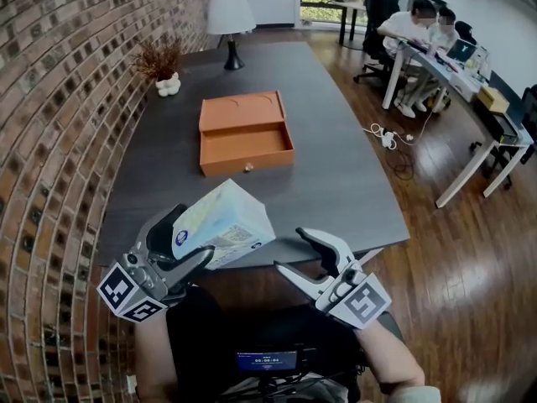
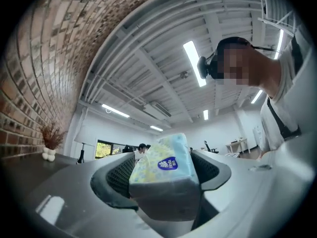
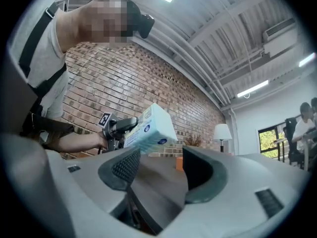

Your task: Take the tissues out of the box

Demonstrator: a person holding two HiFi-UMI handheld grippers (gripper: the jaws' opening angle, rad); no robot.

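Note:
A soft tissue pack [image 1: 225, 223], pale blue and yellow with a round dark blue logo, is held up over the near edge of the dark table [image 1: 336, 183]. My left gripper [image 1: 186, 243] is shut on its near end; in the left gripper view the tissue pack [image 2: 166, 165] fills the gap between the jaws. The open orange box [image 1: 245, 133] lies mid-table, lid flat behind it, and looks empty. My right gripper [image 1: 291, 251] stands open with nothing in it, to the right of the pack. In the right gripper view the tissue pack [image 3: 151, 125] shows beyond the open jaws.
A brick wall [image 1: 59, 124] runs along the table's left side. A white lamp [image 1: 231, 15] and a dried plant in a white pot [image 1: 161, 64] stand at the far end. People sit at a white desk [image 1: 436, 57] at the back right. Cables [image 1: 384, 137] lie on the wooden floor.

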